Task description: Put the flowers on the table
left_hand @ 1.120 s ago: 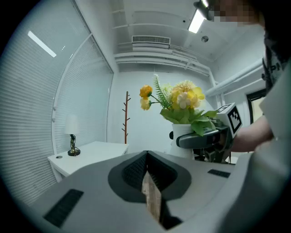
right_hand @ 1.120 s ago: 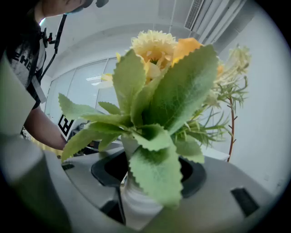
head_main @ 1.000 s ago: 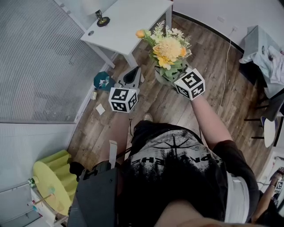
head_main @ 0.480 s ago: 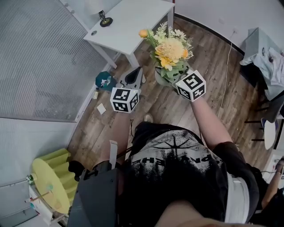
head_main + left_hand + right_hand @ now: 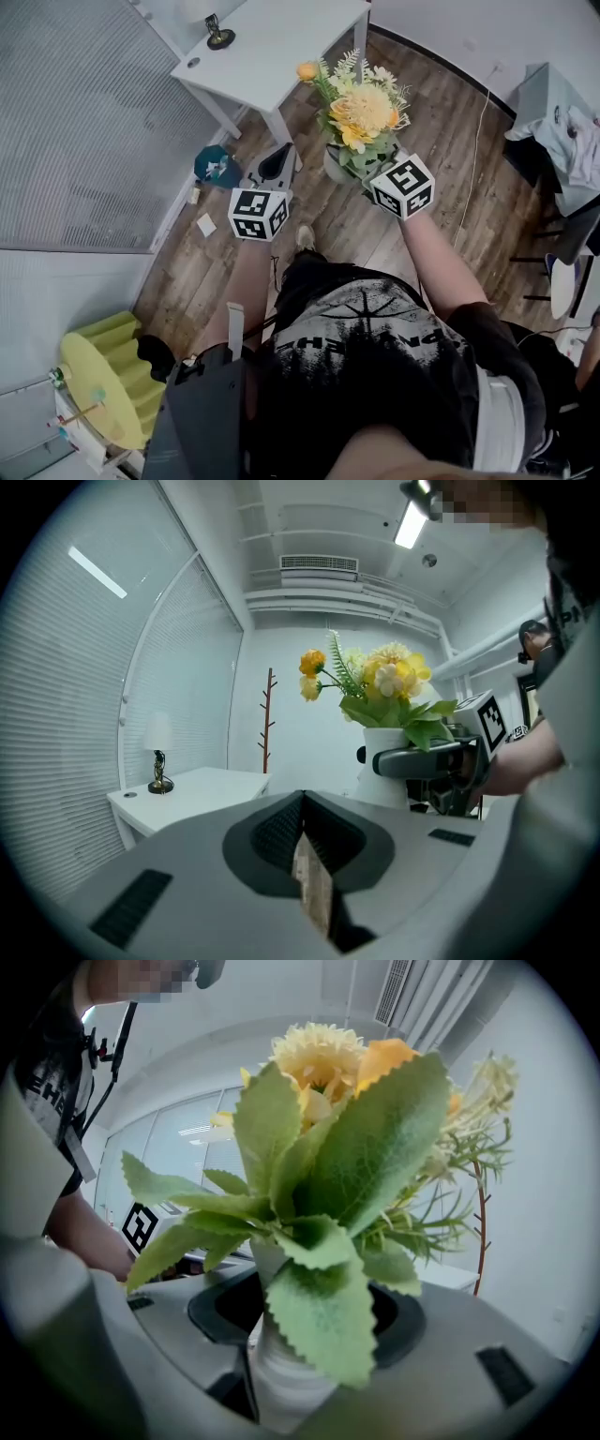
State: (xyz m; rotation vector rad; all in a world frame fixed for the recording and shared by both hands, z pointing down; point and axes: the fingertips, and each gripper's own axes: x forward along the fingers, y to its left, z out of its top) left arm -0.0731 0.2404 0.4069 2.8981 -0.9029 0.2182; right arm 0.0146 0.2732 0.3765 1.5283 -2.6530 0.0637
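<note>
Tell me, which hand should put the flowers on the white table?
Right. The right gripper clamps the white vase holding the flowers; the left gripper is shut and empty. The table lies ahead.

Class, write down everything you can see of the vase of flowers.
The vase of flowers is a white ribbed vase holding yellow and orange blooms, pale sprigs and toothed green leaves, seemingly artificial. It is upright, clamped round its body by the right gripper, in the air above the wooden floor, short of the white table.
</note>
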